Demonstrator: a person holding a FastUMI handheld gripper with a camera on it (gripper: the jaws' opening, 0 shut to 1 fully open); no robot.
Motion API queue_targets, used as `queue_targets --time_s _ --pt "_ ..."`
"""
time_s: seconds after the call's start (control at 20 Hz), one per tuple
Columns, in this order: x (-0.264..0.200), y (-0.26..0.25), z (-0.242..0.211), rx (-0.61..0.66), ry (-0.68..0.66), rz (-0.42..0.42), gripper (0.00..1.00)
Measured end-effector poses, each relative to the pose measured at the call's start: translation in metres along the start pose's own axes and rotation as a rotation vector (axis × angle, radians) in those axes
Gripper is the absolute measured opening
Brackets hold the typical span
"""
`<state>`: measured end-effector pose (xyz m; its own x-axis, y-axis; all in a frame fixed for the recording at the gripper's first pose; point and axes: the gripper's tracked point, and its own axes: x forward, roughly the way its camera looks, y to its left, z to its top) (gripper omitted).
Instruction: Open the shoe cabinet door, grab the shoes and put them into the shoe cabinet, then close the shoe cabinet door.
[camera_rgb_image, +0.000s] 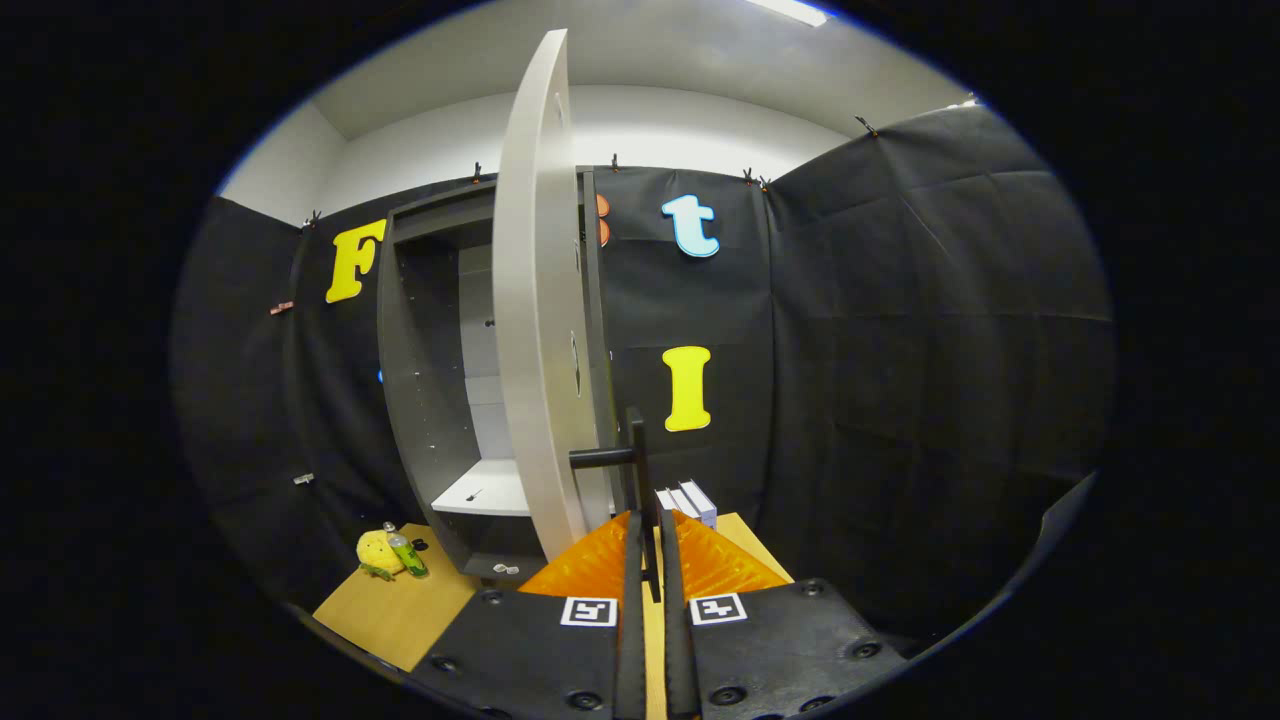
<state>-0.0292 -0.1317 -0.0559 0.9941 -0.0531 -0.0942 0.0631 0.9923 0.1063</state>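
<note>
The dark grey shoe cabinet (430, 400) stands on the wooden table against the booth wall. Its pale door (535, 330) is swung out toward me and I see it almost edge-on. Inside, a white shelf (490, 490) shows, with nothing on the part I can see. A black handle (636, 450) sticks out from the door's lower edge, and its upright bar runs down between my fingers. My gripper (650, 535) is shut on that handle. Two white blocky things (688, 500) sit just beyond the fingertips; I cannot tell whether they are the shoes.
A yellow plush toy (376, 552) and a green bottle (406, 552) lie on the wooden table (400, 610) left of the cabinet's foot. Black cloth walls close in on the right and behind.
</note>
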Motion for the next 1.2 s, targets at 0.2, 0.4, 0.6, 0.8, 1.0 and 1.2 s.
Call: queue_targets --time_s 0.2,0.4,0.6,0.8,1.0,1.2 --pt "0.0 -0.002 -0.003 -0.037 -0.005 -0.022 0.17" --pt "-0.005 0.0 -0.004 0.001 0.004 -0.028 0.13" --pt "-0.021 -0.002 -0.009 -0.015 0.01 -0.049 0.13" --pt "-0.044 0.008 -0.025 0.001 0.037 -0.029 0.38" --pt "-0.068 0.033 -0.057 -0.018 0.099 0.043 0.79" --pt "-0.086 0.068 -0.096 -0.071 0.178 0.136 0.95"
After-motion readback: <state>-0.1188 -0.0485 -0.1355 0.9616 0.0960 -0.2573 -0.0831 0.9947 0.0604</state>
